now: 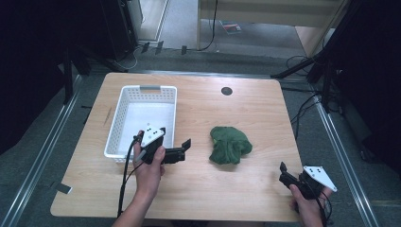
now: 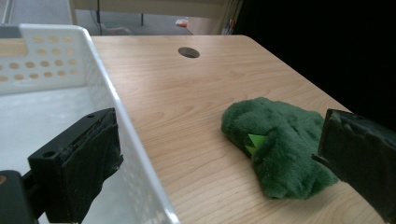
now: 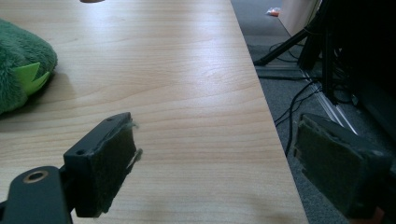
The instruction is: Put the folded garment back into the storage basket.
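1. Task item: a green plush toy (image 1: 230,145) lies crumpled on the wooden worktop (image 1: 246,109), to the right of the white perforated basket (image 1: 120,116) and well apart from it. It rests free; nothing touches it.
2. Left gripper (image 1: 182,150): held just beside the basket's near right corner, pointing toward the plush toy. Its 2 fingers (image 2: 77,161) stand wide apart and hold nothing. In the left gripper view the toy sits between the fingers, farther off, nearer the right one.
3. Right gripper (image 1: 284,173): held to the right of the plush toy and nearer the person, close to the worktop's near right corner. Its 2 fingers (image 3: 105,161) are spread wide and empty. The right gripper view has the toy at its left edge.
4. Handling judgement: the toy appears light, soft and compressible. The pile should grip well against the padded fingers, so slipping is unlikely. It is not fragile. Expect it to sag and unfold when lifted, since it lies bunched.
5. Grasp point: take hold across the highest, thickest fold near the middle of the toy. Avoid the small light-green felt piece (image 2: 254,141) and thin outer edges; these may pull out of the fingers or leave the body trailing.
6. The basket is empty and appears the likely destination.
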